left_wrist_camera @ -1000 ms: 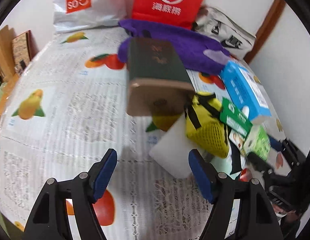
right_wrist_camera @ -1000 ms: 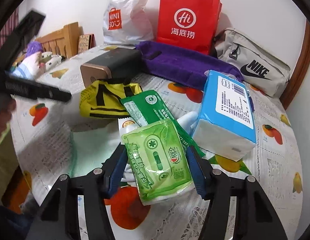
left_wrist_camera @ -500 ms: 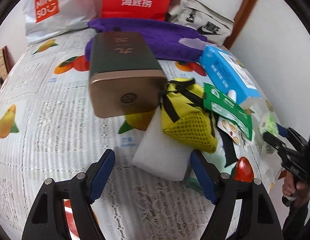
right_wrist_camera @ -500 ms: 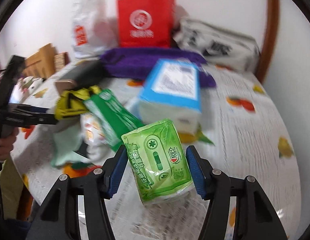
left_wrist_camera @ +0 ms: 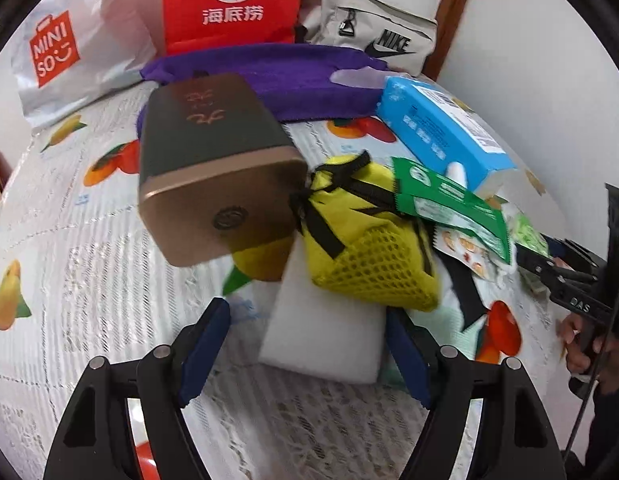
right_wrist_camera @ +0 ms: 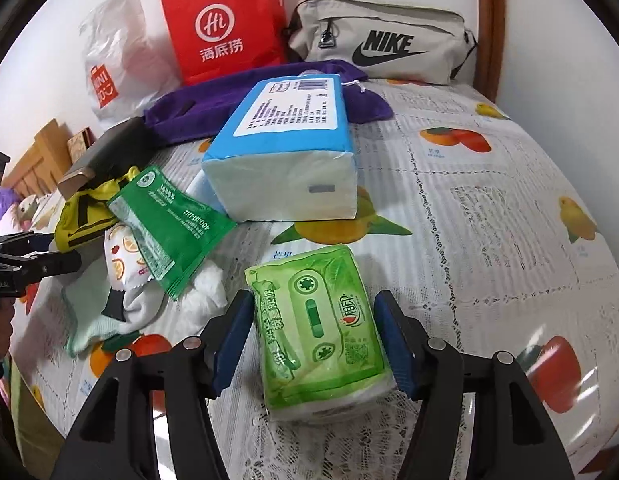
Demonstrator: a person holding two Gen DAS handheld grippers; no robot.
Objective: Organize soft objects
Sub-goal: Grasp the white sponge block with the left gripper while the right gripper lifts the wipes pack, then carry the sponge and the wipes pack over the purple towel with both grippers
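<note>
My right gripper (right_wrist_camera: pixel 313 300) holds a green tissue pack (right_wrist_camera: pixel 317 332) low over the fruit-print tablecloth (right_wrist_camera: pixel 489 208). The pads still touch both its sides while the jaws are opening. In front of it lie a big blue tissue pack (right_wrist_camera: pixel 285 160) and a green pouch (right_wrist_camera: pixel 169 224). My left gripper (left_wrist_camera: pixel 305 312) straddles a white foam block (left_wrist_camera: pixel 325 332). Its jaws are closing; the right pad is at the block's corner and the left pad stands apart. A yellow mesh bag (left_wrist_camera: pixel 365 248) lies on the block's far end.
A dark box with a bronze end (left_wrist_camera: pixel 213 172) lies left of the yellow bag. A purple towel (left_wrist_camera: pixel 289 80), a red paper bag (left_wrist_camera: pixel 229 4), a white plastic bag (left_wrist_camera: pixel 69 48) and a grey Nike bag (right_wrist_camera: pixel 381 40) line the wall. Socks and a snack packet (right_wrist_camera: pixel 121 256) lie left of my right gripper.
The right gripper has carried the green tissue pack off the pile, to the right and down towards the tablecloth. The left gripper has rolled and come closer to the white foam block.
</note>
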